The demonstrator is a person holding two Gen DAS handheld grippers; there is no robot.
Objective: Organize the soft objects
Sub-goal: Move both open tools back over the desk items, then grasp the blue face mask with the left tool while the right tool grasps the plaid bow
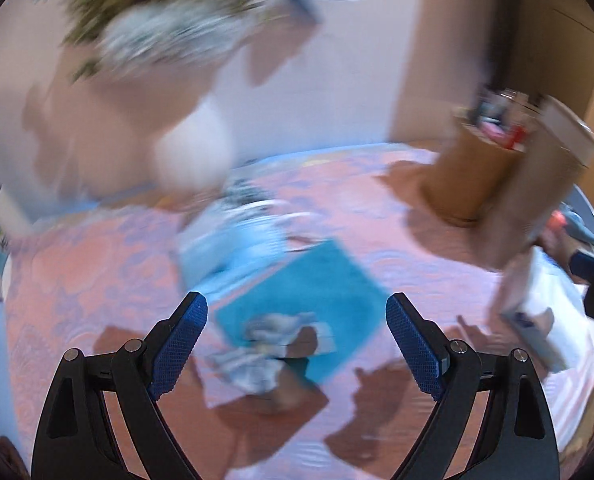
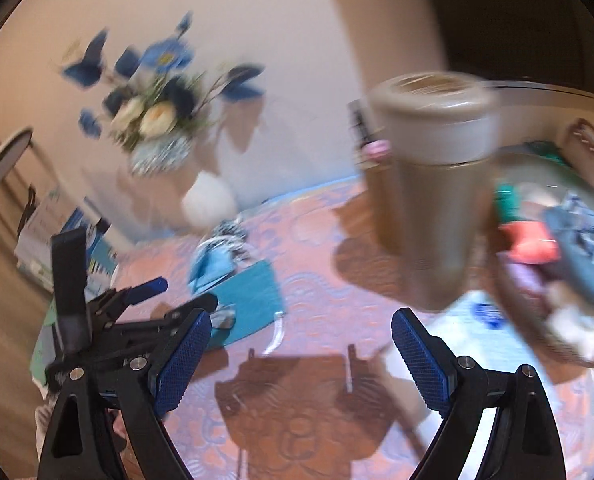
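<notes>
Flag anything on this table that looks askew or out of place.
The teal cloth lies skewed across the tablecloth, with a crumpled patterned rag dumped on its near edge and light blue fabric bunched behind it. Blur hides finer detail. Both grippers hang open and empty.

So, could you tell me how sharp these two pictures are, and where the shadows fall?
Left wrist view: heavy motion blur smears the flower arrangement and teal cloth, while the left gripper stays crisp; hard shadows of its fingers lie on the pink bedspread. Right wrist view: blur is milder, the beige container streaked, the right gripper sharp; fisheye bending curves the edges.
</notes>
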